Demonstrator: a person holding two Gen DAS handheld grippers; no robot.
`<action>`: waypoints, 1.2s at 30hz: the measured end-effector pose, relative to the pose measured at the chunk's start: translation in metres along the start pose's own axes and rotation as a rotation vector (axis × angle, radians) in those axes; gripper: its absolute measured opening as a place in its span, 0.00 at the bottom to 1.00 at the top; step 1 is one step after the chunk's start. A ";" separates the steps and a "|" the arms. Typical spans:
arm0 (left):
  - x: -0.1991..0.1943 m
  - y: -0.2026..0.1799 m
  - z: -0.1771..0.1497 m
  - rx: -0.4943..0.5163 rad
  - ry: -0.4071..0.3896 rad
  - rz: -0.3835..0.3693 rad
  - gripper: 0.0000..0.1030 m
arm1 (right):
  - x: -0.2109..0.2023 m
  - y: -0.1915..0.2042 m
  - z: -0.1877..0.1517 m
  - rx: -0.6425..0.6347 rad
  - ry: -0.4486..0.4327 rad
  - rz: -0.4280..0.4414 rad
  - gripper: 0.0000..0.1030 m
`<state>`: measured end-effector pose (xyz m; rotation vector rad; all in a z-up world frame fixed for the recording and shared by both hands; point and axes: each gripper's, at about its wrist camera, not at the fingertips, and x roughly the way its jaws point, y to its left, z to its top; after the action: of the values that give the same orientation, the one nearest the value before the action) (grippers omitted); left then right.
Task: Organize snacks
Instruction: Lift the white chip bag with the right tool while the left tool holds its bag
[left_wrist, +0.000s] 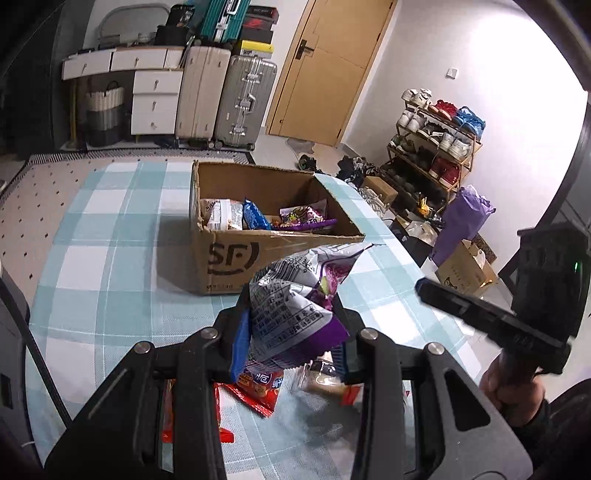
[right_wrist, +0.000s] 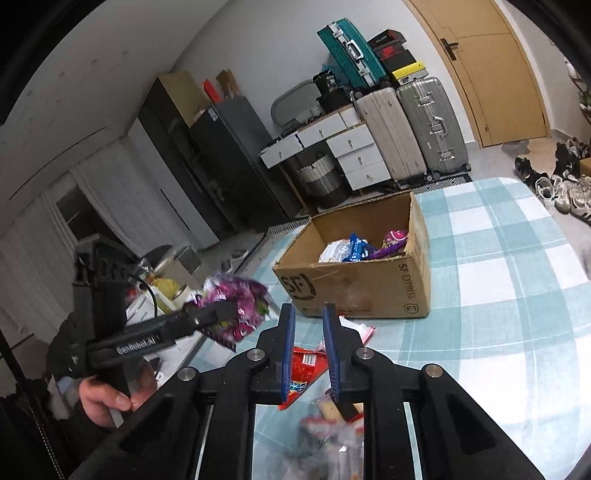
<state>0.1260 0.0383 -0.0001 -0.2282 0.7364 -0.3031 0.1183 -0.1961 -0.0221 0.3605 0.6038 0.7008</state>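
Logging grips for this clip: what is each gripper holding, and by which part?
The left gripper pinches the crumpled purple snack bag by its lower edge. The right gripper holds nothing; snacks lie on the table below.

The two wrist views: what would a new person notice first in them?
First, the crumpled purple snack bag clamped in the left gripper, raised above the checked tablecloth. Behind it stands the open cardboard box, already holding several snacks. The right gripper holds nothing, above red packets left on the cloth.
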 end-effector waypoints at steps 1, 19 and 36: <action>0.001 0.002 0.000 -0.008 0.005 -0.008 0.31 | 0.005 0.000 -0.002 -0.011 0.013 -0.006 0.16; -0.003 0.007 -0.016 -0.007 0.023 -0.015 0.32 | 0.011 -0.028 -0.086 -0.001 0.210 -0.102 0.51; -0.011 0.003 -0.021 -0.013 0.027 -0.020 0.32 | 0.035 -0.018 -0.099 -0.045 0.286 -0.089 0.63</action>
<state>0.1045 0.0424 -0.0096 -0.2440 0.7637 -0.3209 0.0861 -0.1740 -0.1209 0.1906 0.8682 0.6847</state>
